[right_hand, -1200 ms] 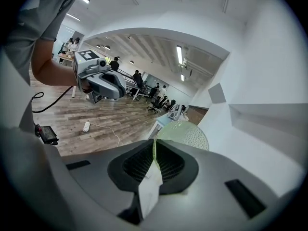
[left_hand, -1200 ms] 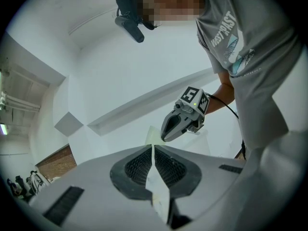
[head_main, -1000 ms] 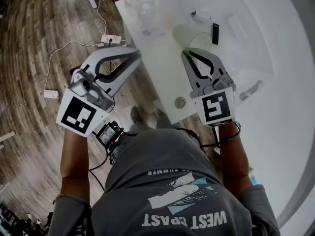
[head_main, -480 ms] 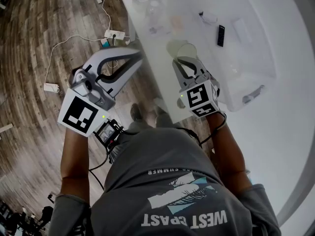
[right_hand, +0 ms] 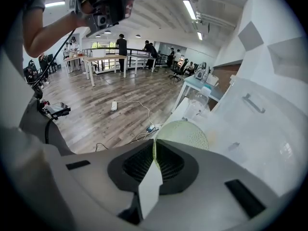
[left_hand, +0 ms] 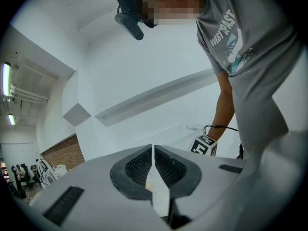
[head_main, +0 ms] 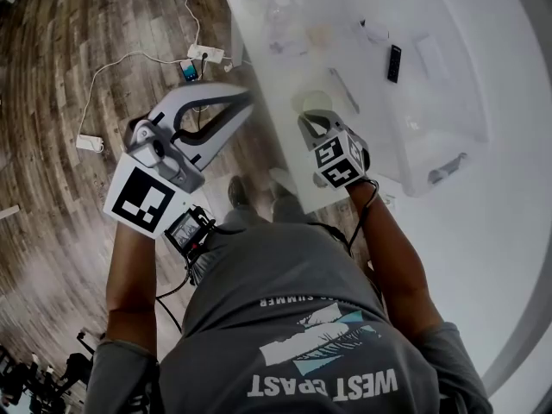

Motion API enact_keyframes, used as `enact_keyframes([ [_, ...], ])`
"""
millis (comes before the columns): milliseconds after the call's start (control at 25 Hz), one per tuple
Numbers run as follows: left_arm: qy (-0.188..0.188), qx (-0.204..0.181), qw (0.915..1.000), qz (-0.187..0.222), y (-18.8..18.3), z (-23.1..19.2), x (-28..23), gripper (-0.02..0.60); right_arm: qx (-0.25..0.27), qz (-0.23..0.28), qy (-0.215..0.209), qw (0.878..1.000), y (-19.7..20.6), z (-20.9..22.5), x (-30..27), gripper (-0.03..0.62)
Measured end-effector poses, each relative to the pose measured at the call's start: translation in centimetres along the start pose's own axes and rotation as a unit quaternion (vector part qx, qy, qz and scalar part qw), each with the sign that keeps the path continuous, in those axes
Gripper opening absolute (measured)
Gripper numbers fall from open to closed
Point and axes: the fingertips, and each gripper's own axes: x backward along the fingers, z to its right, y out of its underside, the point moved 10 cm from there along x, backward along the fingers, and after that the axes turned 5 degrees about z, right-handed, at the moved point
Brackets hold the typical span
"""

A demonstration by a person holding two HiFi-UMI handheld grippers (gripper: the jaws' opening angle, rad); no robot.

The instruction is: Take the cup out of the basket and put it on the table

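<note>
**Jaws clamping the cup wall, just outside the basket**

Clenched on the thin wall of the pale green cup (right_hand: 185, 134), the pads of my right gripper (right_hand: 155, 154) are pressing it from both sides. The rim is running straight into the slit between them. I am judging that a pinch on the wall is the only hold such a thin, open cup is offering.

From above, the cup is showing out of the clear basket (head_main: 435, 119) and over the near strip of the white table (head_main: 276, 72), close to its edge. I cannot tell whether its base is touching the top.

My left gripper (left_hand: 152, 158) is hanging off to the side over the wooden floor (head_main: 86, 59), jaws pressed together on nothing. One hand seems enough for this cup.

I am thinking the base needs to be resting flat before I let go. So near the edge, a tilted release could be tipping it off.
</note>
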Motion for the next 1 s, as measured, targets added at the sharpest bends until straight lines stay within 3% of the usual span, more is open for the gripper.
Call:
enact_keyframes([
  [720,-0.016,0.007,0.9998,-0.006,0.4,1.7,2.2,0.011,-0.027,-0.112,-0.067,0.991,3.8,-1.2,-4.8,0.031],
  [1000,-0.017,0.007,0.9998,-0.008,0.5,2.1,2.4,0.011,-0.025,-0.130,-0.066,0.989,3.9,-0.4,-5.3,0.031],
])
